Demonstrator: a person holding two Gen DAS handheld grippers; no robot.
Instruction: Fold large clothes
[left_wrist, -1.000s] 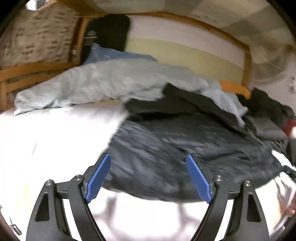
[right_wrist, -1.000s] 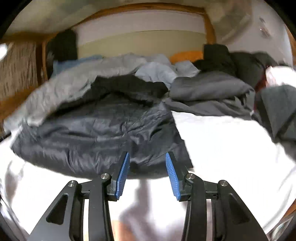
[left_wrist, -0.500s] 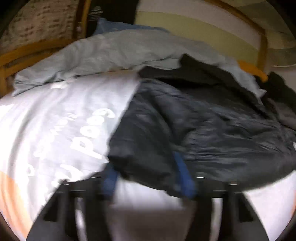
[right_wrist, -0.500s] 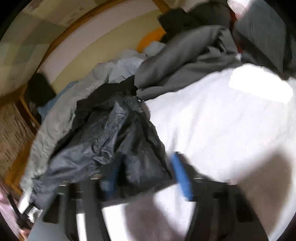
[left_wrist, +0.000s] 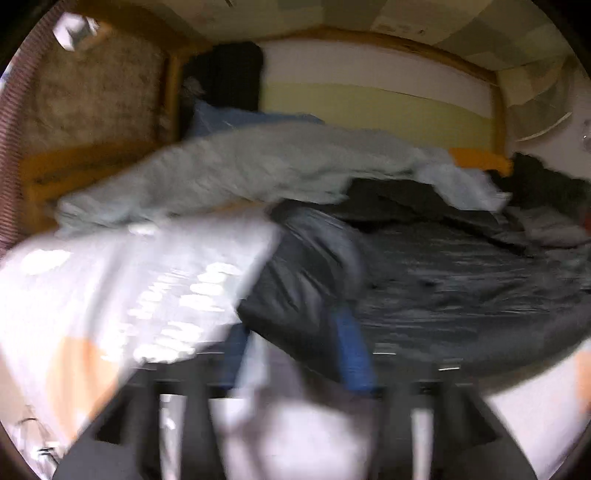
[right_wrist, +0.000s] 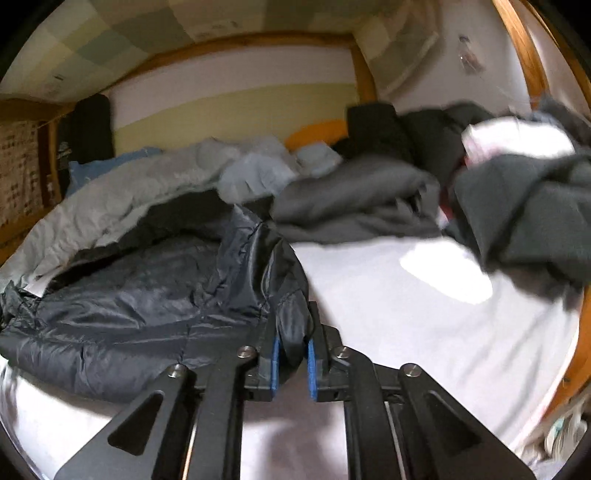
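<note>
Dark quilted jacket (right_wrist: 147, 306) corner clamped as right gripper (right_wrist: 291, 360) closes, left gripper (left_wrist: 295, 350) blurred, opening, fabric between fingers.

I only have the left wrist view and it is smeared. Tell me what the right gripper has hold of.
Observer: The right gripper has a bunched corner of the dark puffer jacket between its blue pads; its jaws are closing on it.
Operator: Say what lies to the right of that corner.
Observer: Bare white sheet, with no garment on it until the grey pile.
Operator: Describe that pile.
Observer: A heap of dark grey clothes sits at the far right, with something white behind it.
Operator: Report the left gripper too.
Observer: The left gripper is blurred; jacket fabric lies between its opening jaws, but the grip is unclear.
</note>
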